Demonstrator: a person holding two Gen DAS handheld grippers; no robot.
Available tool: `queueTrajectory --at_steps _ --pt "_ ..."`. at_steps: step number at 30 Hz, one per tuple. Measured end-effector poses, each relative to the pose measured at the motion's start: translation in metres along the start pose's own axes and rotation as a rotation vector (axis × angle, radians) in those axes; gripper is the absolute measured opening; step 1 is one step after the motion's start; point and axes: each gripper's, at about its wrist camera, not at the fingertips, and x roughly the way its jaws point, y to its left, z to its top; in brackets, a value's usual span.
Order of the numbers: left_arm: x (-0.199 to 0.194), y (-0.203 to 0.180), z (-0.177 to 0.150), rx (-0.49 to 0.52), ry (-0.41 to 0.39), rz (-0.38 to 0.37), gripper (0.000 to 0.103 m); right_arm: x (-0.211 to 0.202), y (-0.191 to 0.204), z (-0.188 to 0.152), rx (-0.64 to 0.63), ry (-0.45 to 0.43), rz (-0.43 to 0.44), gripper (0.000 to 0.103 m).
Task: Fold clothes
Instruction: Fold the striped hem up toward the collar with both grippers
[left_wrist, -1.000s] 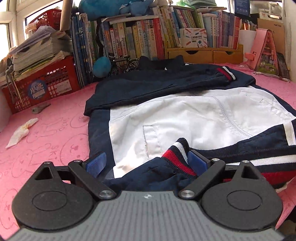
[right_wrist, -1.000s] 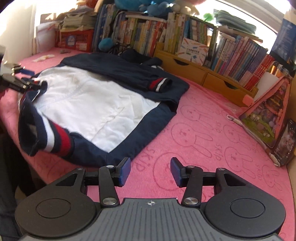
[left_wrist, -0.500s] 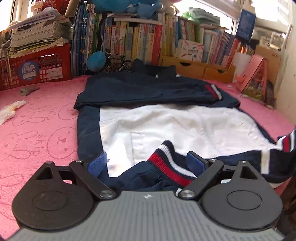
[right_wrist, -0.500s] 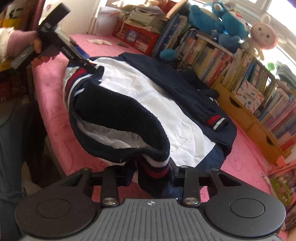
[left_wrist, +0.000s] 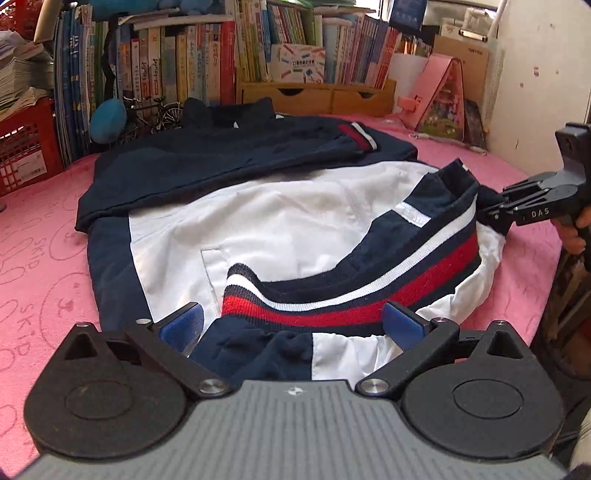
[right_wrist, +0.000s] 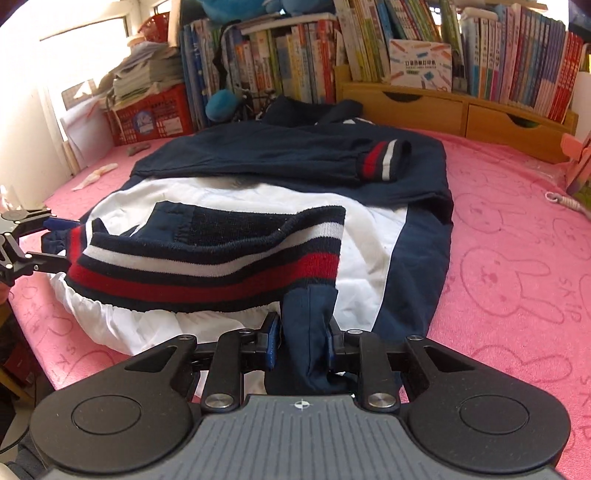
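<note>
Jacket: spread on pink cover, striped hem lifted.
Left gripper: jaws spread wide, hem corner bunched between them, grip uncertain.
Right gripper: clenched on navy hem corner.

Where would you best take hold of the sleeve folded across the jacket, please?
Probably by its striped cuff, coming from the right: the sleeve lies flat across the jacket, with that thick ribbed end free and pointing right.
</note>
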Motion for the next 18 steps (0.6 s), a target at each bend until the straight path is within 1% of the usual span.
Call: queueTrajectory --at_steps 1,2,3,4,5,6,8,9,12,15,18 --pt "0.004 0.002 -0.001 -0.013 0.007 0.004 0.103 0.000 0.001 -0.002 -0.004 -0.005 -0.005 0.025" --pt "0.003 0.002 -0.002 -0.032 -0.002 0.012 0.097 0.000 0.003 -0.004 -0.012 -0.010 -0.012 0.025" --pt "0.001 0.002 -0.003 -0.054 -0.021 0.024 0.074 0.000 0.005 -0.005 -0.019 -0.013 -0.022 0.025" --pt "-0.006 0.001 -0.003 -0.078 -0.045 0.046 0.060 -0.002 0.008 -0.007 -0.025 -0.019 -0.031 0.025" --pt "-0.015 -0.002 -0.001 -0.099 -0.072 0.090 0.032 -0.005 0.009 -0.006 -0.026 -0.030 -0.037 0.023" --pt "-0.024 -0.002 0.001 -0.117 -0.101 0.128 0.015 -0.009 0.011 -0.005 -0.027 -0.040 -0.043 0.015" --pt "-0.047 0.003 0.011 -0.162 -0.195 0.126 0.015 -0.018 0.015 -0.002 -0.032 -0.068 -0.056 0.011" --pt "-0.056 0.006 0.018 -0.170 -0.233 0.125 0.015 -0.026 0.017 0.004 -0.048 -0.105 -0.062 0.011" --pt "-0.070 0.016 0.056 -0.121 -0.338 0.174 0.015 -0.044 0.018 0.034 -0.093 -0.199 -0.085 0.011" --pt "-0.061 0.032 0.101 -0.083 -0.419 0.210 0.015 -0.044 0.010 0.076 -0.121 -0.284 -0.113 0.011" --pt "-0.030 0.049 0.148 -0.026 -0.452 0.268 0.015 -0.026 0.002 0.120 -0.152 -0.337 -0.157 0.011"
